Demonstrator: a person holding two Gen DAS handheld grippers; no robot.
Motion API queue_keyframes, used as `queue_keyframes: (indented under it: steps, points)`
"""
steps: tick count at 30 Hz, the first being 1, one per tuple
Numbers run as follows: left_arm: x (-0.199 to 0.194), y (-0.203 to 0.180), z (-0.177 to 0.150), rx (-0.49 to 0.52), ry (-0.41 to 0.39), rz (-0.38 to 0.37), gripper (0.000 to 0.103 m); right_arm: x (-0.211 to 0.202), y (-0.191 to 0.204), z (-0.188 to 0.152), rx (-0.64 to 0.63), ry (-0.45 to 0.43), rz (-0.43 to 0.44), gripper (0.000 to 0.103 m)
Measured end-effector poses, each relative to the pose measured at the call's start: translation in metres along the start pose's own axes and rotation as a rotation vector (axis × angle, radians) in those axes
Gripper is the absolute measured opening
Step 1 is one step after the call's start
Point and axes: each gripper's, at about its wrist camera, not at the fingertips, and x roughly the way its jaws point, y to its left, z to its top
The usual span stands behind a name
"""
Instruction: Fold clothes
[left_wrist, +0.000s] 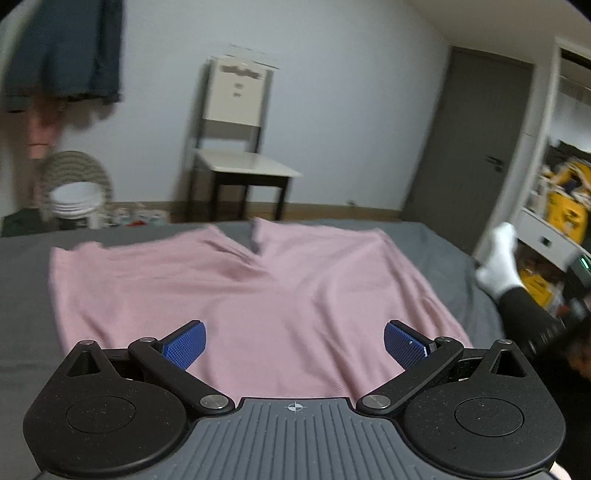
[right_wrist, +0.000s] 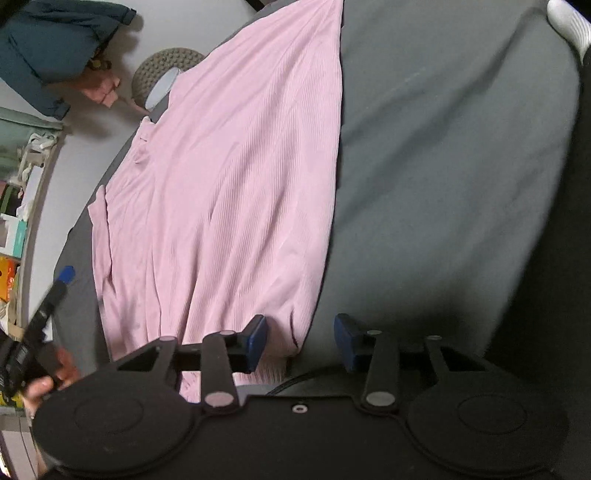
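Pink garment (left_wrist: 236, 295) lies flat beneath both hand-held grippers, left (left_wrist: 294, 345) and right (right_wrist: 300, 341), each spread wide, gripping nothing.

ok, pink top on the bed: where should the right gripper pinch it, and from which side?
Probably the near corner of the pink top, where its straight edge meets the hem just ahead of the right gripper. Come in low from the bare grey sheet side: the fabric lies flat, so only an edge gives open jaws something to close over. The left gripper is open too.

Pale wall (left_wrist: 332, 110) — chair (left_wrist: 240, 158), grey door (left_wrist: 469, 140)
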Motion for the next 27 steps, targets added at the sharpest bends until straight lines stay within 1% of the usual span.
queue_keyframes:
  steps: [1, 2, 3, 4, 5, 7, 10, 12, 13, 15, 17, 18, 19, 20, 21, 22, 23, 25, 27]
  points:
    - [-0.003, 0.008, 0.004, -0.013, -0.011, 0.036, 0.103, 0.0, 0.0, -0.001, 0.006, -0.008, 0.008, 0.026]
    - [-0.004, 0.018, 0.008, -0.034, -0.021, 0.076, 0.103, 0.0, 0.0, -0.001, 0.017, -0.002, 0.025, 0.02]
    - [-0.005, 0.027, 0.012, -0.055, -0.032, 0.117, 0.103, 0.002, 0.0, -0.002, 0.029, 0.014, 0.046, 0.009]
    - [-0.006, 0.039, 0.015, -0.092, -0.038, 0.157, 0.103, 0.004, 0.003, -0.004, 0.039, 0.027, 0.053, 0.008]
    - [-0.007, 0.052, 0.018, -0.13, -0.045, 0.197, 0.103, 0.005, 0.007, -0.007, 0.034, 0.03, 0.039, 0.007]
    - [-0.009, 0.075, 0.022, -0.204, -0.05, 0.269, 0.103, 0.004, 0.013, -0.013, 0.002, 0.026, -0.007, 0.004]
    - [-0.012, 0.109, 0.026, -0.301, -0.039, 0.369, 0.103, -0.007, 0.017, -0.018, -0.034, 0.015, -0.085, 0.003]
    - [-0.013, 0.126, 0.028, -0.333, -0.032, 0.423, 0.103, -0.013, 0.017, -0.022, -0.044, 0.014, -0.123, 0.003]
    - [-0.012, 0.133, 0.028, -0.346, -0.029, 0.437, 0.103, -0.016, 0.016, -0.023, -0.05, 0.013, -0.143, 0.003]
    - [-0.012, 0.147, 0.028, -0.372, -0.023, 0.466, 0.103, -0.017, 0.021, -0.024, -0.046, 0.011, -0.169, 0.003]
    - [-0.005, 0.157, 0.027, -0.399, -0.021, 0.469, 0.103, -0.016, 0.027, -0.025, -0.039, 0.009, -0.193, 0.008]
    - [-0.001, 0.16, 0.027, -0.411, -0.014, 0.467, 0.103, -0.017, 0.035, -0.026, -0.054, -0.003, -0.212, 0.017]
    - [0.003, 0.164, 0.027, -0.423, -0.007, 0.465, 0.103, -0.019, 0.045, -0.028, -0.084, -0.025, -0.237, 0.03]
    - [0.006, 0.164, 0.026, -0.425, -0.011, 0.457, 0.103, -0.022, 0.058, -0.03, -0.134, -0.054, -0.261, 0.033]
    - [0.009, 0.164, 0.024, -0.42, -0.018, 0.452, 0.103, -0.026, 0.072, -0.033, -0.199, -0.089, -0.284, 0.035]
    - [0.013, 0.163, 0.023, -0.408, -0.02, 0.452, 0.103, -0.03, 0.087, -0.035, -0.264, -0.125, -0.307, 0.035]
    - [0.016, 0.162, 0.021, -0.396, -0.021, 0.452, 0.103, -0.031, 0.106, -0.035, -0.336, -0.155, -0.311, 0.035]
    - [0.025, 0.159, 0.017, -0.374, -0.012, 0.449, 0.103, -0.027, 0.15, -0.027, -0.478, -0.197, -0.279, 0.035]
    - [0.032, 0.157, 0.014, -0.364, -0.005, 0.439, 0.103, -0.013, 0.195, -0.009, -0.59, -0.211, -0.222, 0.035]
